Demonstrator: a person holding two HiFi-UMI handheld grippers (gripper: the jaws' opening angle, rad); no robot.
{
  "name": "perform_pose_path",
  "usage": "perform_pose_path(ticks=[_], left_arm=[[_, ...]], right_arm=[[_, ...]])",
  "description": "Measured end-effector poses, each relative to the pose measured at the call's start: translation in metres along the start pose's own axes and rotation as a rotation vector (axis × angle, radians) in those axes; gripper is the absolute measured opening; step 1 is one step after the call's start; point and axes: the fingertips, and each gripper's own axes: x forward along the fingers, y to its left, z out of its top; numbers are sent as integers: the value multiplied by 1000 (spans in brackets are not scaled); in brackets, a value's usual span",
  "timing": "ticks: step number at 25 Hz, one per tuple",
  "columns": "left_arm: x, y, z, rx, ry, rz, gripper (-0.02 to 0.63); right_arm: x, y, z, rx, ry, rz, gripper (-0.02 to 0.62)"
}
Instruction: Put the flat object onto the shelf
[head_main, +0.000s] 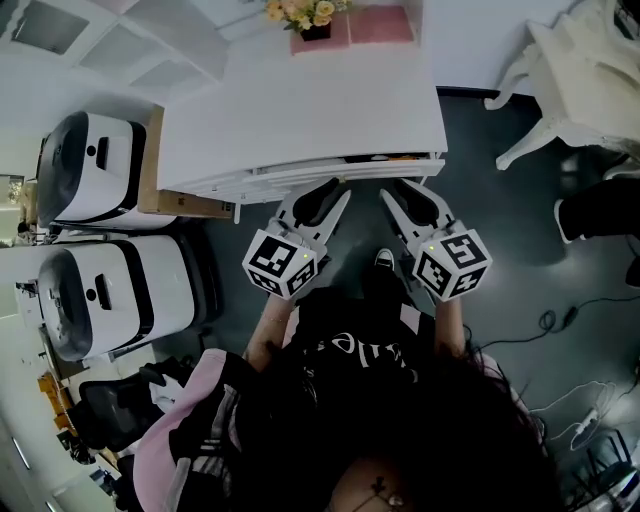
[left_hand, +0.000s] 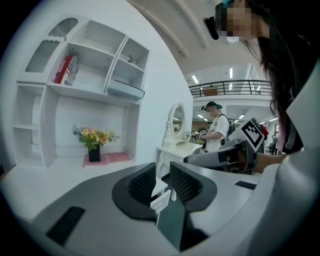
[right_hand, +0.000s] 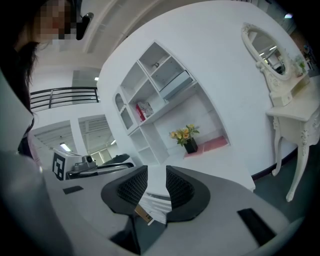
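Neither gripper grips anything. The left gripper (left_hand: 161, 177) has its jaws a little apart with only air in the narrow gap, and a white dressing table (left_hand: 175, 146) shows far off through it. The right gripper (right_hand: 156, 180) is released the same way, jaws parted by a similar gap. The front edge of the white table (right_hand: 235, 165) shows between and beyond its pads, but I cannot tell whether they touch it.

In the head view the left gripper (head_main: 322, 198) and right gripper (head_main: 408, 195) are held side by side, well apart from each other. Both point at the near edge of the table (head_main: 300, 110), with their tips just beside it.

The pink flat mat (head_main: 382, 25) lies face down at the far back of the table, against the wall and well away from both grippers. Its longer side appears to run along the back edge. It sits just beside the black vase of yellow flowers (head_main: 312, 20), to the vase's right. The left gripper view shows the mat (left_hand: 119, 157) and the vase (left_hand: 94, 150) under the white shelf unit (left_hand: 90, 85), which rises from the table's back. A red and white box (left_hand: 67, 70) stands in one upper compartment.
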Motion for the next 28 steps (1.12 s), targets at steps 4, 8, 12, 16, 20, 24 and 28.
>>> perform_pose_path(ticks=[4, 8, 12, 16, 20, 24, 28], left_arm=[[-39, 13, -9, -4, -3, 35, 98], [-90, 26, -22, -26, -14, 75, 98], [-154, 33, -38, -35, -12, 92, 98], [-219, 34, -58, -55, -12, 110, 98], [-279, 34, -77, -63, -17, 122, 98], [-326, 31, -98, -86, -23, 115, 98], [-356, 24, -108, -98, -45, 100, 98]], right_arm=[[16, 32, -13, -44, 19, 25, 141], [29, 80, -28, -87, 23, 56, 140], [38, 143, -54, -130, 44, 94, 117], [42, 205, -86, -140, 69, 123, 110], [43, 261, -120, -151, 87, 138, 109], [36, 305, -149, -151, 93, 137, 103], [26, 333, -168, -179, 108, 124, 97]])
